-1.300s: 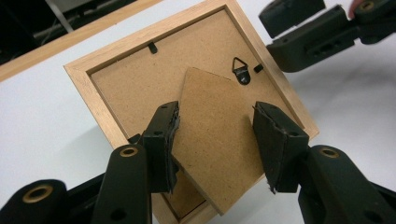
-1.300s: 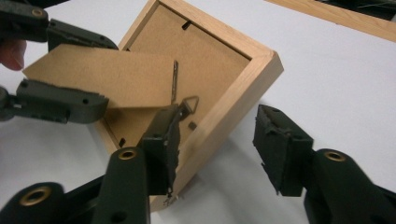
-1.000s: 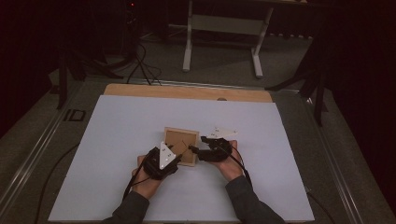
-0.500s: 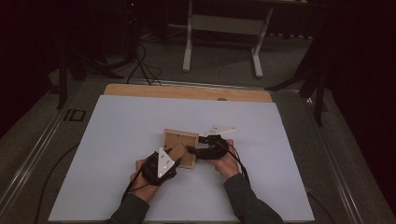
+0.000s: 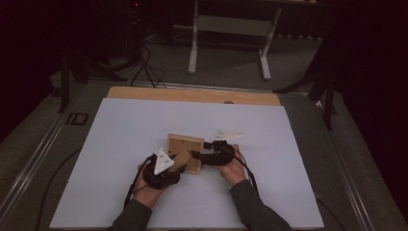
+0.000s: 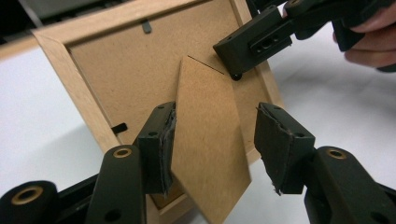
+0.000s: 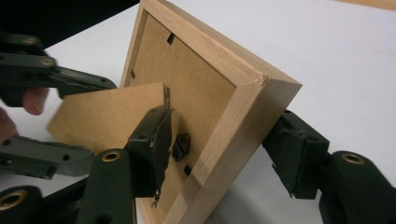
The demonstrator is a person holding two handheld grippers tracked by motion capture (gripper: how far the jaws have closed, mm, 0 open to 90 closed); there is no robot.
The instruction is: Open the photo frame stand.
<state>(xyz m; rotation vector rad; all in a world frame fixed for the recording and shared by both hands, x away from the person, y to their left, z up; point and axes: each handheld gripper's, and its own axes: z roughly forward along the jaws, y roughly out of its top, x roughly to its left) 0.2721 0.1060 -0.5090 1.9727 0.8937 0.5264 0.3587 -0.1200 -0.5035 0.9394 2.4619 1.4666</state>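
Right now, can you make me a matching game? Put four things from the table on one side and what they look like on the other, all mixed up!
1 picture frame
2 cardboard stand
3 table cover
4 wooden table edge

A white, spread flat
B back side showing
C bare strip at the far side
D swung out from the frame's back

Pairs: 1-B, 2-D, 3-A, 4-C

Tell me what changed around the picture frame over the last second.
The left tool has just been opening; the fold-out stand sits between its pads, touching one only. The right tool has just been closing across the edge of the picture frame, one pad behind the backing, one outside. The frame and both hands kept their places on the white table.
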